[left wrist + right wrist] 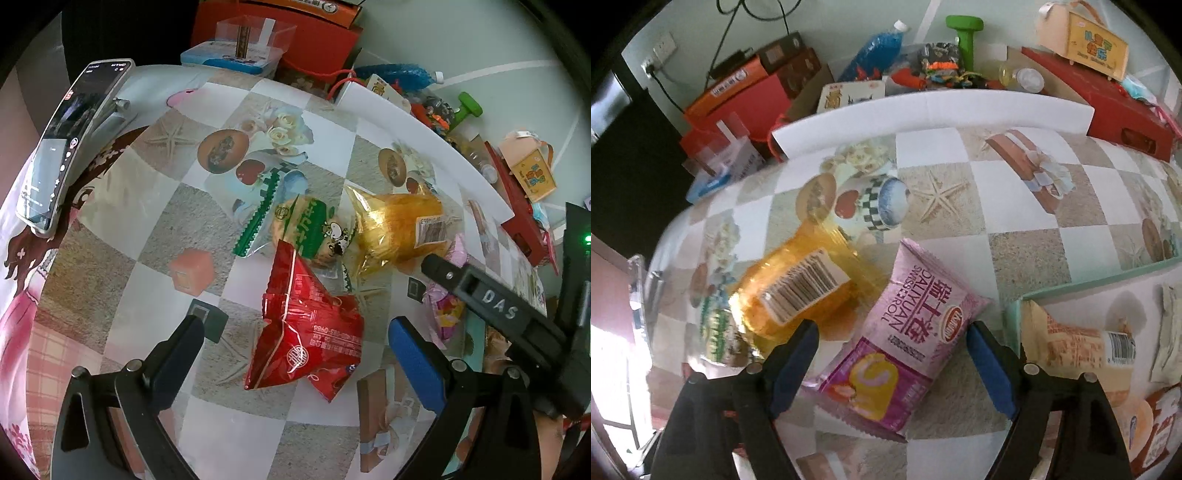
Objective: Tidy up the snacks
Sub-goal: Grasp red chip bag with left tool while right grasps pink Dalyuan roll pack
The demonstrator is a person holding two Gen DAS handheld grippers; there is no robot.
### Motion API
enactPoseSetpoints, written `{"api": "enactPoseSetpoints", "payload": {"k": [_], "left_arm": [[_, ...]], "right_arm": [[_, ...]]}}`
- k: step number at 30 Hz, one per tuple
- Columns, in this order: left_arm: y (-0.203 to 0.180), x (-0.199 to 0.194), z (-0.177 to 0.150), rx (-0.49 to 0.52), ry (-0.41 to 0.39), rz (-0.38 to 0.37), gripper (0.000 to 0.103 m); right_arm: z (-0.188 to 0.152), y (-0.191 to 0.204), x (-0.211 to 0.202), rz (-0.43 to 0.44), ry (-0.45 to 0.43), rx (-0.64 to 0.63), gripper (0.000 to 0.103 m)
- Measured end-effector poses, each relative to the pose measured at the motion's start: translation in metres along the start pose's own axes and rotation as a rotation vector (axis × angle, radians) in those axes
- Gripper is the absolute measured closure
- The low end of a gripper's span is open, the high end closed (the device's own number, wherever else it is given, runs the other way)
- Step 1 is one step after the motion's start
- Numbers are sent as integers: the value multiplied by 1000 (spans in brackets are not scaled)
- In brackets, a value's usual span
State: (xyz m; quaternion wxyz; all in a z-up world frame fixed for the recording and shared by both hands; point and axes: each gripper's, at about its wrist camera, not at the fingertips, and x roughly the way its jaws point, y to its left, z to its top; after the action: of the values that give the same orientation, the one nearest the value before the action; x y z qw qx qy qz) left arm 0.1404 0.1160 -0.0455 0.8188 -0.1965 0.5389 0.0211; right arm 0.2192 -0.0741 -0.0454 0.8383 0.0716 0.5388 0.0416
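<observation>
In the left wrist view a red snack bag (306, 328) lies on the patterned tablecloth between my open left gripper's (295, 328) fingers. Beyond it lie a green-and-clear bun pack (306, 232) and an orange pack (402, 229). The right gripper's body (491, 299) shows at the right, over a pink pack (443, 310). In the right wrist view my right gripper (892, 341) is open around a pink Swiss roll pack (905, 339) lying on the table. The orange pack (801, 288) lies to its left.
A tray with a teal rim (1097, 277) at the right holds several snack packs. A phone on a stand (66, 147) is at the far left. Red boxes (295, 33), a blue bottle (875, 51), a green dumbbell (964, 37) and toys crowd the table's far edge.
</observation>
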Motion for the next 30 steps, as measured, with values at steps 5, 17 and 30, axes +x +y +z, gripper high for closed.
{"api": "enactPoseSetpoints", "payload": {"k": [5, 17, 30], "left_arm": [[0, 2, -2, 1, 5, 2, 12], [0, 0, -3, 9, 4, -24, 47], [-10, -19, -4, 32, -38, -39, 48]], "right_arm": [[-11, 3, 3, -18, 8, -54, 32], [-50, 1, -16, -9, -25, -132, 56], [-72, -7, -63, 79, -132, -109, 59]]}}
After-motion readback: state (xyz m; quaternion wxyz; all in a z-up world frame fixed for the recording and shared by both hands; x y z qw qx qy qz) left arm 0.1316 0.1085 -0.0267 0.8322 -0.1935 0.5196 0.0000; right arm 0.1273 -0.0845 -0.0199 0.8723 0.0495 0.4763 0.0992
